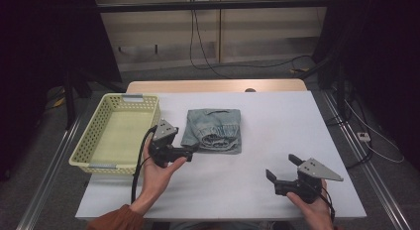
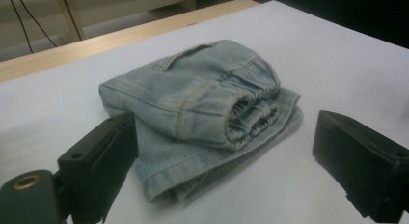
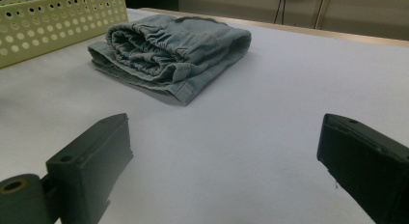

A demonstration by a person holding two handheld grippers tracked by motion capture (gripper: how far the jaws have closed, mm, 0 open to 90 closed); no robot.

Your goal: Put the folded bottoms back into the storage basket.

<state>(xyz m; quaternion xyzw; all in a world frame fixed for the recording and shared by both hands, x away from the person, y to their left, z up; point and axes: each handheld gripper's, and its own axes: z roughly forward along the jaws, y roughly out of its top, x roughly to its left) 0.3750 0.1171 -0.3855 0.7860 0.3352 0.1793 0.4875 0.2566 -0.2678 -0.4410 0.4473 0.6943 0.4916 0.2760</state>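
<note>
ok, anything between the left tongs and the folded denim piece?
Nothing visible. The left tongs stand open right at the near left edge of the folded light-blue denim garment, with bare white table around it. The yellow perforated plastic basket sits off to the left, not between them.

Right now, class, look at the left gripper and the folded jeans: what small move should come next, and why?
Probably ease the left gripper forward and close it on the jeans. Its jaws stand open around the near folded edge without pressing it, and the basket waits beside it.
</note>
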